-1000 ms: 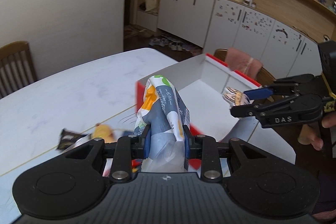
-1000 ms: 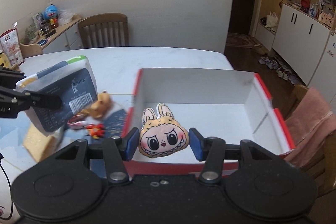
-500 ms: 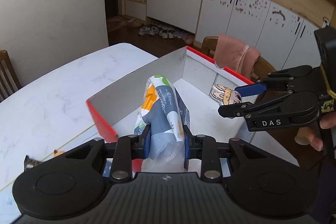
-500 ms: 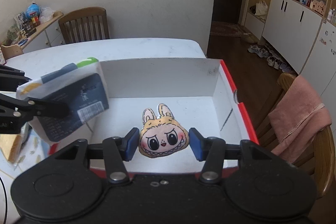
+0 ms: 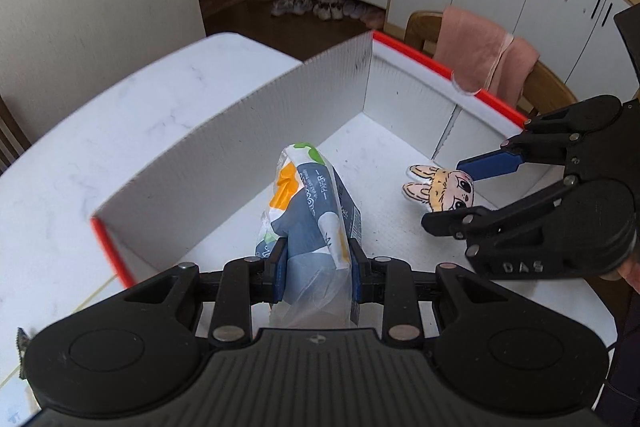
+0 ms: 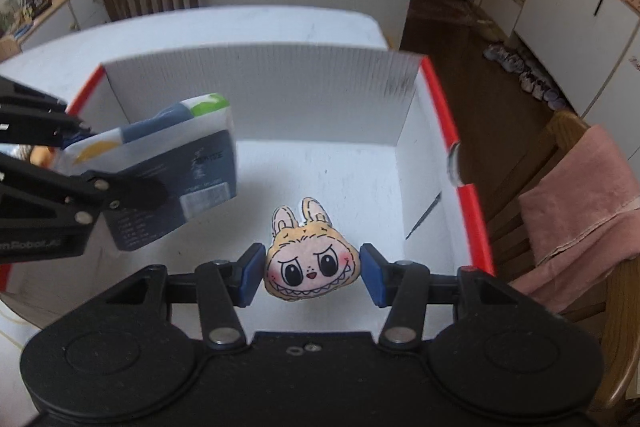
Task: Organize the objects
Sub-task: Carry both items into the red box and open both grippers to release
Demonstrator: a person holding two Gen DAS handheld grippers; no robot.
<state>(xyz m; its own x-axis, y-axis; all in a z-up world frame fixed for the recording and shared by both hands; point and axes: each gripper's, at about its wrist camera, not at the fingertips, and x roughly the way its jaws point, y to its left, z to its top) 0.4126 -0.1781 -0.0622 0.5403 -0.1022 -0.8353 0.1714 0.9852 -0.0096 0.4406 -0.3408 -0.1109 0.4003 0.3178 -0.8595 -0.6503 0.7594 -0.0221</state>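
Left wrist view: the left gripper (image 5: 318,269) is clamping a soft tissue pack (image 5: 310,203) between its blue pads, the wrapper creasing where it is being pinched. Beyond it the pack is hanging above the white floor of the box (image 5: 256,115), near the left wall. To the right, the right gripper (image 5: 460,193) is squeezing a plush head (image 5: 444,189) by its cheeks, also over the box floor, well apart from the pack.

In the right wrist view, the right gripper (image 6: 312,273) is showing the same grip: both pads are pressing the plush head (image 6: 312,267) from the sides, and the tissue pack (image 6: 168,167) is hanging tilted at the left, held by one end only by the left gripper (image 6: 76,167).

Risks, as I judge them: the pack is being held by its loose end, so it may swing or slip out of the wrapper fold if it is let go high. The plush is soft and could roll on landing. The two grippers are working close inside one box and could be bumping each other or the thin corrugated walls, tipping the box.

The pack is blue-grey and white with orange and green patches and a barcode panel. The plush is a tan, flat, rabbit-eared face with big eyes and a toothy grin. The box is white inside with red rims.
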